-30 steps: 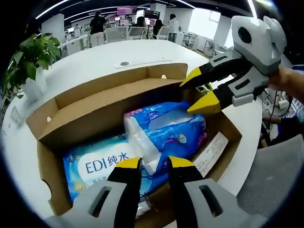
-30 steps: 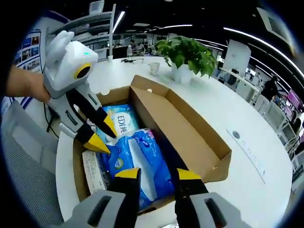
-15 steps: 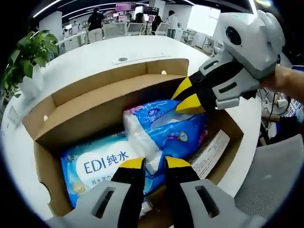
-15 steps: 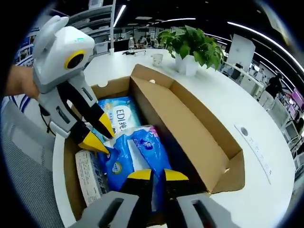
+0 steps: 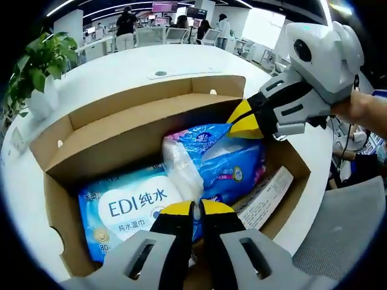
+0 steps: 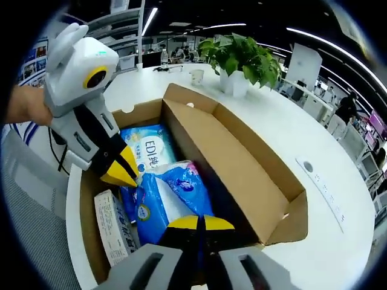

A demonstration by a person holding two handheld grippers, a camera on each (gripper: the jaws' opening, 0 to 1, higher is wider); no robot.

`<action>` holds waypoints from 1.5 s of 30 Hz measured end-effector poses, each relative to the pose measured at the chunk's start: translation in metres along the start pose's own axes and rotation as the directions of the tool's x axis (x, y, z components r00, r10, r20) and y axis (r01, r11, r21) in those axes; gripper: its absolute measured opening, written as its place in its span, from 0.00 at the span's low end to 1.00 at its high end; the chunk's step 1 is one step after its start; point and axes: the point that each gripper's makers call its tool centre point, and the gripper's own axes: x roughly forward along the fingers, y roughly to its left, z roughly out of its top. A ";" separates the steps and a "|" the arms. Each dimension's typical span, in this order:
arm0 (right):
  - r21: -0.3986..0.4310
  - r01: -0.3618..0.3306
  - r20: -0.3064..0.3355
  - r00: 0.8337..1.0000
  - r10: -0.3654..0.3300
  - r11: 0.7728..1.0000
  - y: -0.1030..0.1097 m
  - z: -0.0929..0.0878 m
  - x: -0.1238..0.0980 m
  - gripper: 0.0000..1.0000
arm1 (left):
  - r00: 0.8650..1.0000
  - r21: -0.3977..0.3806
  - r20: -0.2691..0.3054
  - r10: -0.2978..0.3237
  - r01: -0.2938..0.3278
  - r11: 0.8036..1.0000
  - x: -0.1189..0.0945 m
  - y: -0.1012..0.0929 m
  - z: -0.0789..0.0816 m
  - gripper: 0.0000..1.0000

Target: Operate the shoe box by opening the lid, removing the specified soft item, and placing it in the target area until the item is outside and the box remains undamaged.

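The cardboard shoe box stands open on a white table, its lid flap upright along the far side. Inside, a soft blue-and-white packet lies on top of a blue "EDI" wipes pack. My left gripper is shut on the packet's white near end. At the opposite end, my right gripper has its yellow tips pinched together on the packet's edge. A hand holds each gripper.
A white paper-wrapped item lies along the box's side wall. A potted plant and a cup stand on the round white table. Office desks and people are far behind.
Both grippers' jaws, open around the packet's two ends a second ago, have come together on it. The right gripper dropped lower to the packet's edge.
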 end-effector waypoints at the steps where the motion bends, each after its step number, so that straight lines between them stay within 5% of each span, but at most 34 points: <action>1: 0.002 0.001 0.000 1.000 -0.001 1.000 0.000 0.000 0.000 0.00 | 1.000 -0.001 0.002 -0.001 0.001 1.000 0.000 0.000 0.000 0.00; 18: 0.000 0.011 0.026 1.000 -0.011 1.000 -0.002 0.010 -0.010 0.00 | 0.999 -0.011 0.042 0.006 -0.005 1.000 -0.017 -0.001 0.007 0.00; 45: -0.073 0.013 0.111 0.994 -0.005 0.997 0.008 0.063 -0.038 0.00 | 0.990 -0.039 0.127 0.053 -0.048 0.998 -0.066 0.007 0.027 0.00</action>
